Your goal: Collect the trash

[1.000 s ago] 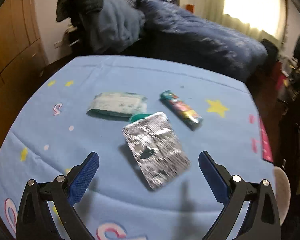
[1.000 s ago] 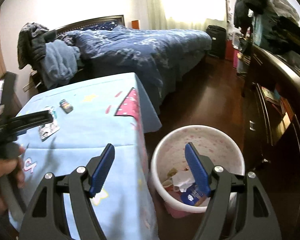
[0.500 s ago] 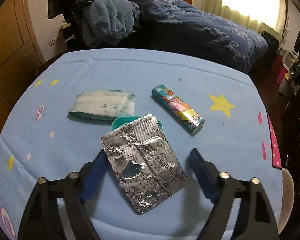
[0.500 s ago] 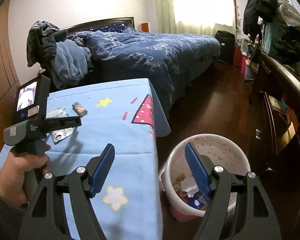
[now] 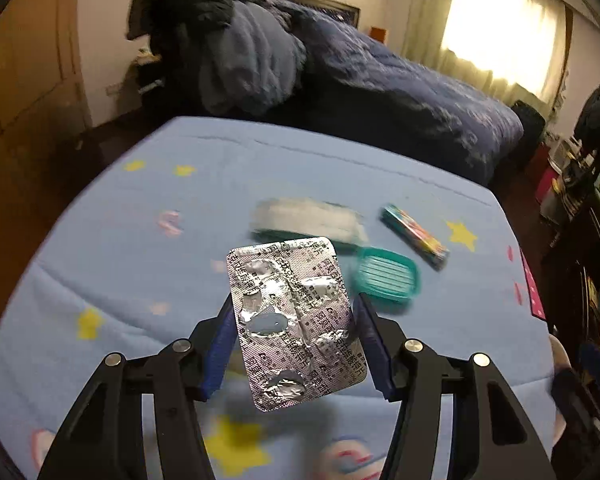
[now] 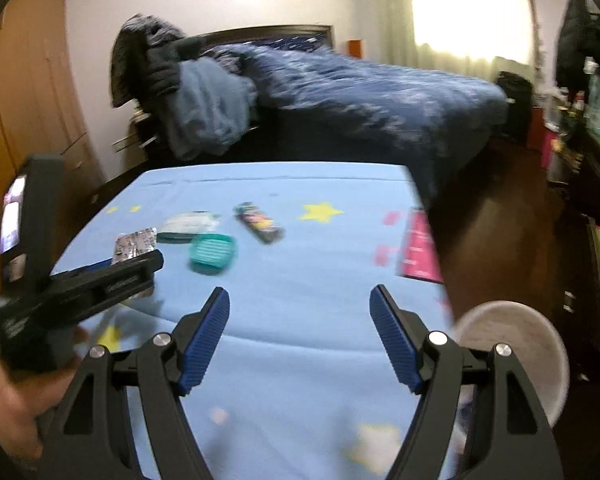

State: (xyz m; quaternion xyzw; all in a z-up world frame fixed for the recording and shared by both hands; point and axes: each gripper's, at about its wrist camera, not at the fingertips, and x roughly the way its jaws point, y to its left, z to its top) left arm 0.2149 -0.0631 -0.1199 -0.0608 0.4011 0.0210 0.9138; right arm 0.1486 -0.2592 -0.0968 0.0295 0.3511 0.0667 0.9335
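Observation:
A crumpled silver blister pack (image 5: 296,320) hangs just above the blue tablecloth (image 5: 120,240), edge-on between the blue pads of my left gripper (image 5: 294,306). The jaws are closing and press on its two long sides. The right wrist view shows the same pack (image 6: 134,242) at the tip of the left gripper (image 6: 140,264). On the cloth behind lie a teal ribbed lid (image 5: 386,276), a white tissue packet (image 5: 308,220) and a colourful wrapper (image 5: 414,236). My right gripper (image 6: 300,300) stands open over the cloth's near part, with nothing between its fingers.
A white, pink-speckled bin (image 6: 512,356) stands on the dark wood floor beside the table's right edge. A bed with a dark blue duvet (image 6: 360,88) and piled clothes lies behind the table. A hand (image 6: 12,412) holds the left gripper's handle.
The left jaws have closed from wide open onto the blister pack and lifted it off the teal lid. The right gripper has swung left from over the bin to over the table.

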